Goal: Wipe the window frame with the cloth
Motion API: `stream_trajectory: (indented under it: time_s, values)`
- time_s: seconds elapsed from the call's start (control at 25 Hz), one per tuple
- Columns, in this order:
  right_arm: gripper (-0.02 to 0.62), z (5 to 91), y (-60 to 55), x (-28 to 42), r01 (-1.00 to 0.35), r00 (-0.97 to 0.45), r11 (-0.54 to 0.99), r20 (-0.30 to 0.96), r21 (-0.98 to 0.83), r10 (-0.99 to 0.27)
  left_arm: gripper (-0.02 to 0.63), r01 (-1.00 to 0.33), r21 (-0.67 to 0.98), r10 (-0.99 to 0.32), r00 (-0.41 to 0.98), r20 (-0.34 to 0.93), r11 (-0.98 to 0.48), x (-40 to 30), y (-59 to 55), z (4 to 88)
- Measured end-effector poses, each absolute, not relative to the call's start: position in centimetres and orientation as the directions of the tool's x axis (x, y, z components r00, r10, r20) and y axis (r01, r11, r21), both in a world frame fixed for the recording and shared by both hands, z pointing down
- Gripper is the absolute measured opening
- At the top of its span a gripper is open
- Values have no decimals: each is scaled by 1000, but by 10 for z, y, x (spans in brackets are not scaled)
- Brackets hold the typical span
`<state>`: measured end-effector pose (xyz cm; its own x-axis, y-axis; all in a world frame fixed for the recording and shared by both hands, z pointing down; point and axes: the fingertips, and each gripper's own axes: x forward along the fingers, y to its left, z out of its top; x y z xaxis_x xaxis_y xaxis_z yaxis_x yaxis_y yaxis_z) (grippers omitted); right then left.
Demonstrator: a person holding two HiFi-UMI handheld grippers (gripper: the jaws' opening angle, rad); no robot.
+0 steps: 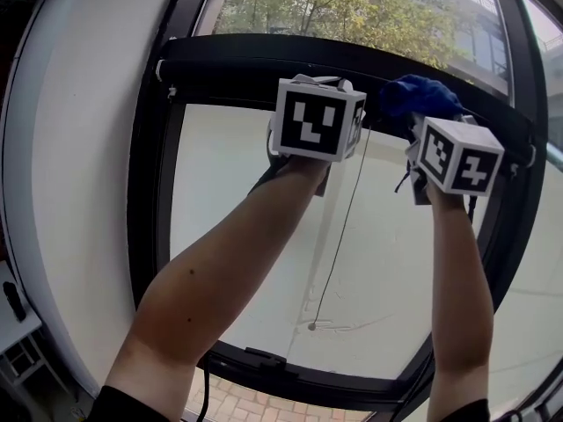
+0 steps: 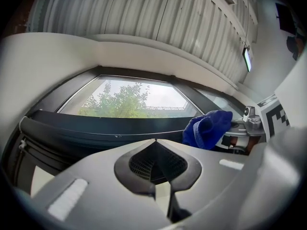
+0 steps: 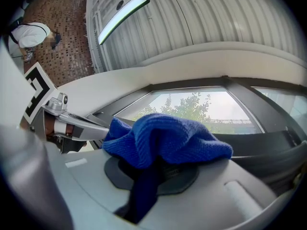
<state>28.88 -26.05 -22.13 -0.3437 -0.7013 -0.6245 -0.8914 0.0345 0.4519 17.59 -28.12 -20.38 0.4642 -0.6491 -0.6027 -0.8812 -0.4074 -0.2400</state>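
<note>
A black window frame crossbar runs across the top of the pane. My right gripper is raised to the bar's right part and is shut on a bunched blue cloth. The cloth rests against the bar. In the right gripper view the cloth drapes over the right gripper and hides its tips. My left gripper is held up just left of it, below the same bar. In the left gripper view the left gripper is shut with nothing in it, and the cloth shows to its right.
A thin blind cord hangs down the glass between my arms. A white wall borders the frame on the left. The lower frame bar runs below. A person in white stands far off in the right gripper view.
</note>
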Motion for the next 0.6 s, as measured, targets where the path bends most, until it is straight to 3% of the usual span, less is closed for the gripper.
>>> stream_trajectory:
  time_s: [0.6]
  values:
    - [52, -221, -246, 355, -924, -235, -51, -669, 379, -706, -6, -829, -316, -596, 553, -582, -461, 233, -272, -208]
